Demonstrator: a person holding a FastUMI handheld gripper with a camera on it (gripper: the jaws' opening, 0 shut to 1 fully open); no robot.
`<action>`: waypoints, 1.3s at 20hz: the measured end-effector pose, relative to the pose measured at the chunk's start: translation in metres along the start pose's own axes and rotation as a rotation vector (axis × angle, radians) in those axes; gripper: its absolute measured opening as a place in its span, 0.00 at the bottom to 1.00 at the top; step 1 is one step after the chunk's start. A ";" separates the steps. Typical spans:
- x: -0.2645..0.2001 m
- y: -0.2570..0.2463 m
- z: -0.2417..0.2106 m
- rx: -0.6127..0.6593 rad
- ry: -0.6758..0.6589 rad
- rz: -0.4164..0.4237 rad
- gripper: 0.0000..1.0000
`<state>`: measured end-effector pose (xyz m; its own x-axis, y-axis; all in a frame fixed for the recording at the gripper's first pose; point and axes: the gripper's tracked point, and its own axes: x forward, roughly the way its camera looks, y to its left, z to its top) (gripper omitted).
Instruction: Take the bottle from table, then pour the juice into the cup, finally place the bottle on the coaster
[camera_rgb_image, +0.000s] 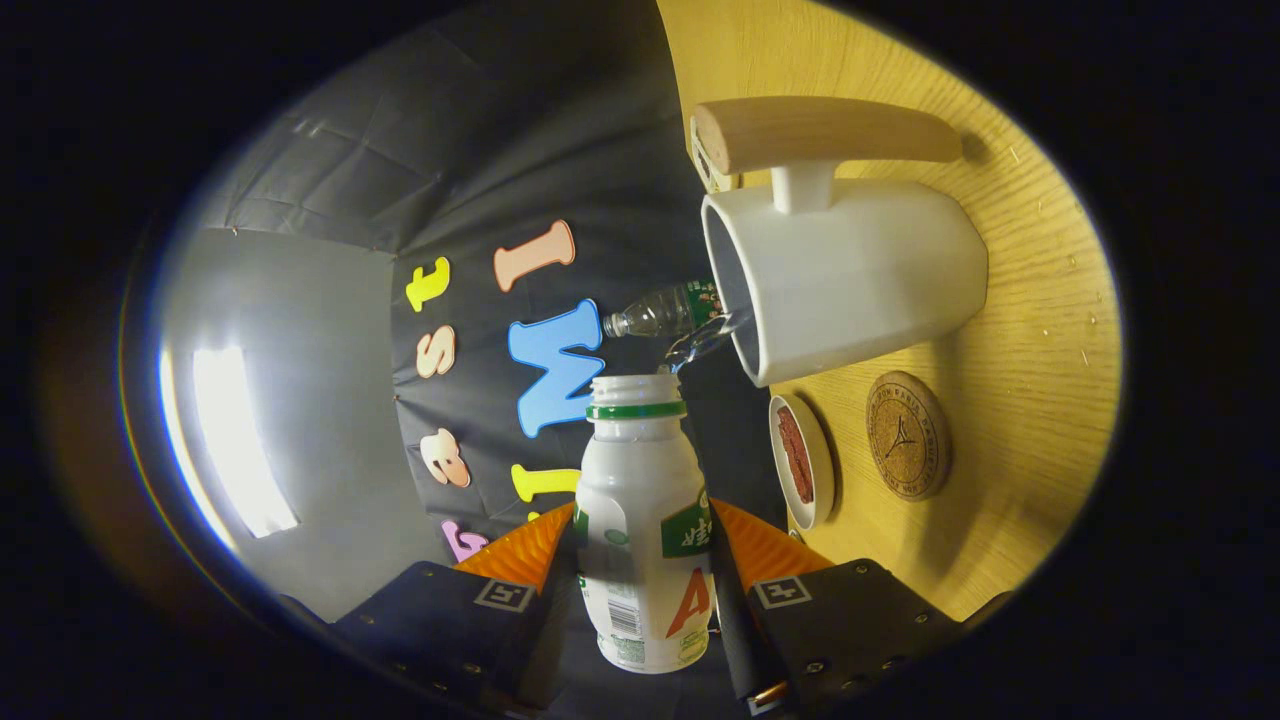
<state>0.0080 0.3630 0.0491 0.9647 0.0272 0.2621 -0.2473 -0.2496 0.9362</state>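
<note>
The jaws were clamped on the white bottle (643, 520), one finger (520, 548) pressing each side of its body. The bottle was uncapped, its green-ringed mouth pointing toward the open rim of the white cup (850, 280) with a wooden handle (825, 130), just beyond the mouth. On the wooden worktop (1030, 330) near the cup lay a round cork coaster (907, 436), beside a small white dish (800, 460). A clear plastic bottle (660, 312) lay farther off by the cup's rim.

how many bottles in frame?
2. A white bottle with a green neck ring sits between the fingers of the gripper, which is shut on it, mouth open. A clear bottle lies beyond it, beside the rim of the white cup. Others may be hidden.
</note>
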 end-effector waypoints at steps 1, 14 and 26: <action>-0.001 0.001 0.000 0.007 -0.003 0.002 0.65; -0.005 0.004 0.006 0.076 -0.040 0.032 0.65; -0.003 0.013 0.014 0.152 -0.091 0.088 0.65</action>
<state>0.0028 0.3467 0.0567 0.9458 -0.0870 0.3129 -0.3213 -0.3908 0.8626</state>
